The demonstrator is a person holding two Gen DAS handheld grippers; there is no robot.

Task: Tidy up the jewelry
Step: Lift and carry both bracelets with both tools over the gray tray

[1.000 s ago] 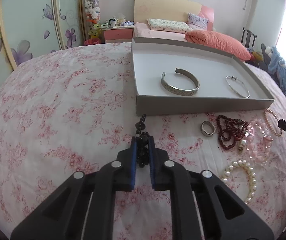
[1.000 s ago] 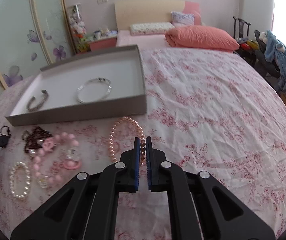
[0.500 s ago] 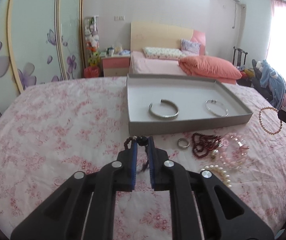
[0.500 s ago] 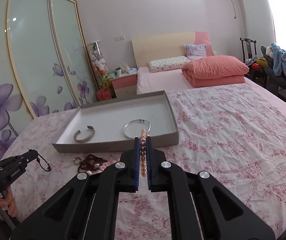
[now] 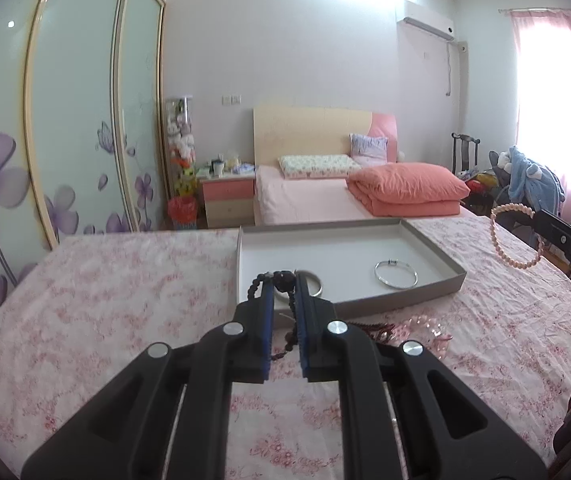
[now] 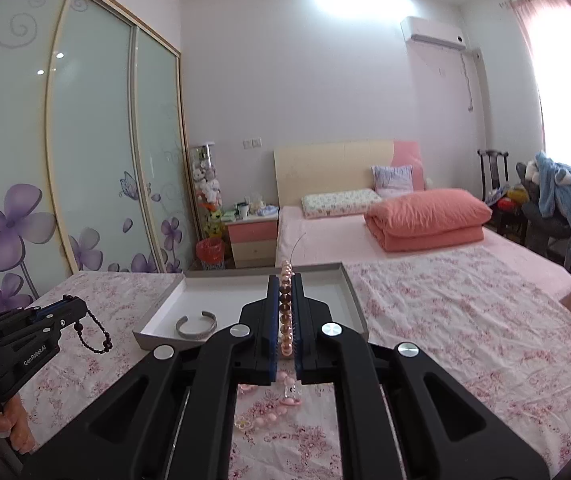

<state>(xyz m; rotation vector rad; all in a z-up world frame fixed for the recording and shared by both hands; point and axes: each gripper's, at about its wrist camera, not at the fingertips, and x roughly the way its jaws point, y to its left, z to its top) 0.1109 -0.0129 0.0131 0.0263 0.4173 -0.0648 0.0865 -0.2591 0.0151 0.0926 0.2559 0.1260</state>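
Jewelry is split three ways as I read it: some in the tray, some on the bedspread, two pieces held aloft. In the grey tray [image 5: 425, 240] I see a thin silver bangle [image 5: 396, 280] toward its right side and a silver cuff [image 6: 196, 325] near the front wall; the two lie apart. Just in front of the tray, loose pink beaded pieces [image 6: 273, 412] rest on the floral bedspread [image 5: 105, 300].

My left hand-held gripper [image 5: 284, 292] is pinching a dark bead bracelet [image 6: 93, 332], which dangles below its tips, clear of the bedspread. My right hand-held gripper [image 6: 284, 300] is clamped on a pink pearl bracelet [image 5: 515, 236], whose loop hangs free in the air. Both are raised above the bedspread, aimed toward the tray, the left one to the tray's left, the right one at its front.
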